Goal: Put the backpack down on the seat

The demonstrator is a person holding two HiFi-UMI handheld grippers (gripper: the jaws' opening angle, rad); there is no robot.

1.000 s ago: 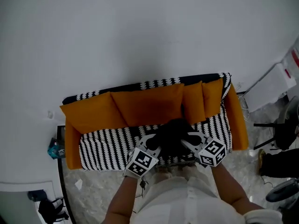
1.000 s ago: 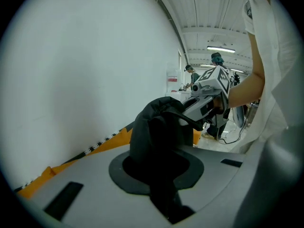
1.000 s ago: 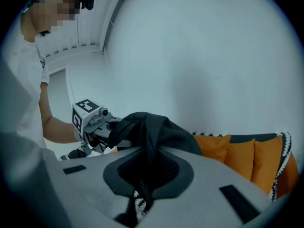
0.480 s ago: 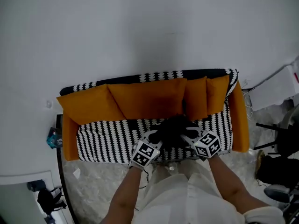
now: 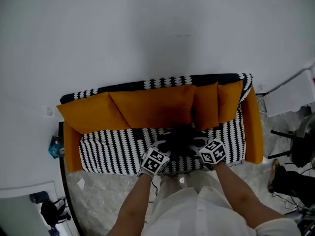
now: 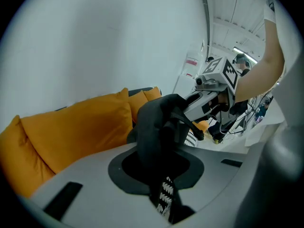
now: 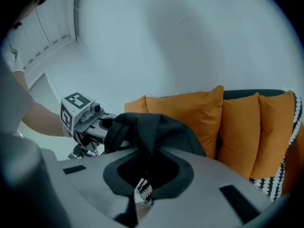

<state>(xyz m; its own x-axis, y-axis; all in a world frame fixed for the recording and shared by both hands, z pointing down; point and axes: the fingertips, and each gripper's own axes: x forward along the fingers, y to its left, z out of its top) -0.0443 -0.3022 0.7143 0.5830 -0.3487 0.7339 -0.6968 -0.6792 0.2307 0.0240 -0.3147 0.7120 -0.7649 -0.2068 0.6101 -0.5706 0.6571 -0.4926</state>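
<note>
The backpack [image 5: 181, 137] hangs between the two tools, over the right half of the sofa seat [image 5: 110, 151] and just in front of the orange cushions [image 5: 147, 107]. The left gripper [image 5: 165, 143] is clenched on a fold of the black fabric. Its own view shows the cloth bunched up and running down through the jaws, with a strip of the seat's zigzag print visible in the gap below. The right gripper [image 5: 198, 142] is clamped on the opposite side of the bag in the same way, dark fabric filling its throat and draping over the top.

The line between the two grips runs left to right, along the length of the sofa, so the bag sits crosswise with its bulk slumped between them (more a soft heap than a shape with a clear long axis). Neither hand is nearer the bag than the other; they share it evenly and point inward and down toward it.

What matters for the coming move is the vertical one: the seat lies straight beneath the bag, not off to a side. From the head view the bag looks low over the stripes, but I cannot tell whether its underside already rests there. My judgement is that setting it down needs only a little more lowering, then both grips let go together.
</note>
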